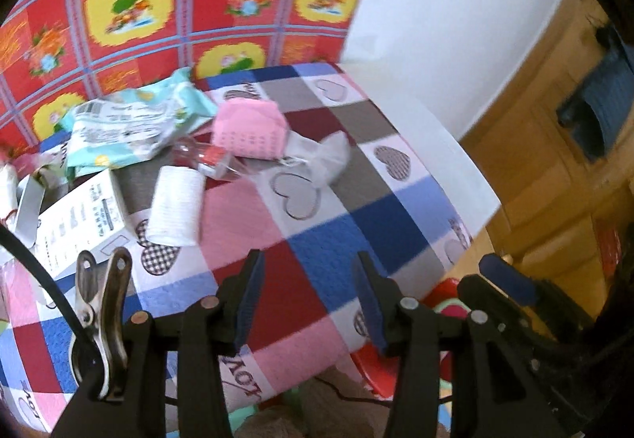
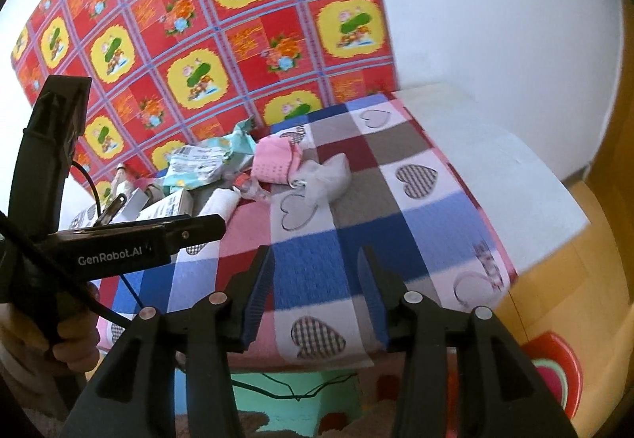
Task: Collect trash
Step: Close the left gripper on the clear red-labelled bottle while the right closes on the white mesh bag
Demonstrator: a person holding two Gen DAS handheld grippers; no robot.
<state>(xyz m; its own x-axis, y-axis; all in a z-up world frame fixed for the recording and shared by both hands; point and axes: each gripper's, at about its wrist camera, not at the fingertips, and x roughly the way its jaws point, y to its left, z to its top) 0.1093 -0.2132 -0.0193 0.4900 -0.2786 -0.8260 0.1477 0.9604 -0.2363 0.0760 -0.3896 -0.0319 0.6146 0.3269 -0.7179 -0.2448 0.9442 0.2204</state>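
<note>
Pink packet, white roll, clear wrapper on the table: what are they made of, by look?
Pink packet: soft plastic film or tissue wrap, matte, with printed dots; it looks squashy. White roll: paper or gauze, matte, faint ribbed texture. Clear wrapper: thin crinkled plastic film, translucent and glossy. Motion blur leaves all three uncertain.

Checked heart-print tablecloth (image 2: 337,251) covers the table; red-and-yellow patterned sheet (image 2: 222,21) hangs behind it, white wall (image 2: 495,10) right of that sheet, wooden floor (image 1: 554,168) beside the table, green stool (image 2: 293,406) below it.
</note>
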